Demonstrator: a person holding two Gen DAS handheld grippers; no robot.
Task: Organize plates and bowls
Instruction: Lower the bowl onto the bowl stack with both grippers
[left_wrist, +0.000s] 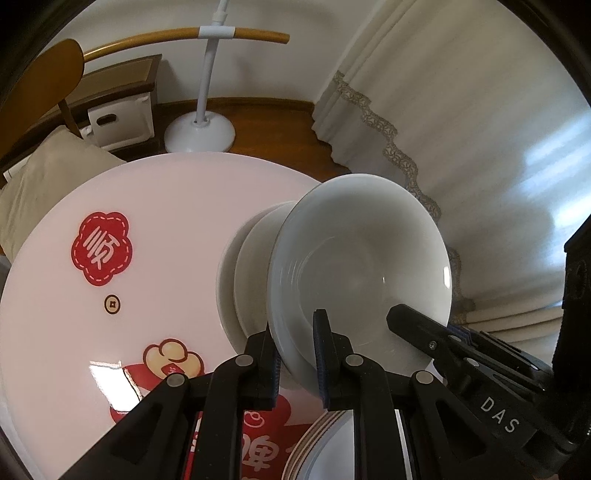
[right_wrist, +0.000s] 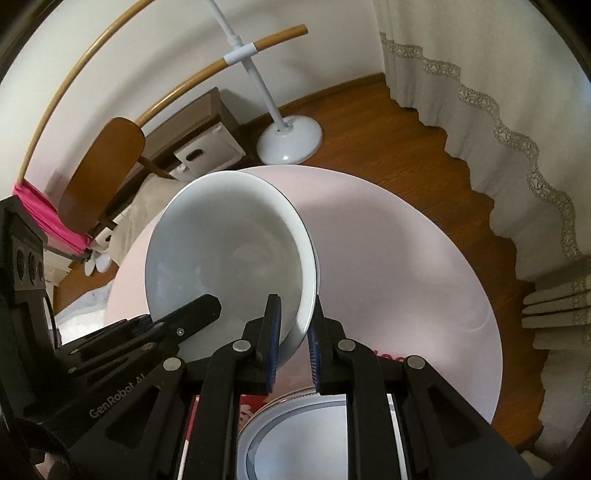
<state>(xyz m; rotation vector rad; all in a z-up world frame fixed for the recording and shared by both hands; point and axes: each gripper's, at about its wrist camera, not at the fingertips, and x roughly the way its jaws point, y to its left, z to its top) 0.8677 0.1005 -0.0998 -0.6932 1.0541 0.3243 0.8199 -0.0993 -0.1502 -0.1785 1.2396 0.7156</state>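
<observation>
Table: round and pink-white with red prints; its far edge curves clear of the floor, and broad bare surface lies to the right of the bowl in the right wrist view.
Surroundings: a curtain hangs beyond the table edge; a white lamp stand, a chair and a low cabinet stand on the floor past the far rim.
Bowl: white, held in the air above the table and tipped on edge. Its mouth faces the left camera, and its foot points away toward the table centre.
Stack: in the left wrist view further rims show behind the bowl, so it seems to be several nested bowls; the count cannot be told.
Left gripper: jaws narrow, clamped on the bowl's near rim, one pad inside and one outside.
Right gripper: jaws narrow, pinching the opposite rim in the same way.
Plate: blue-ringed, lying on the table directly beneath the grippers, largely hidden by their frames.
Cut off: the table's near edge and the plate's near half fall outside both views; the prints are partly covered.
</observation>
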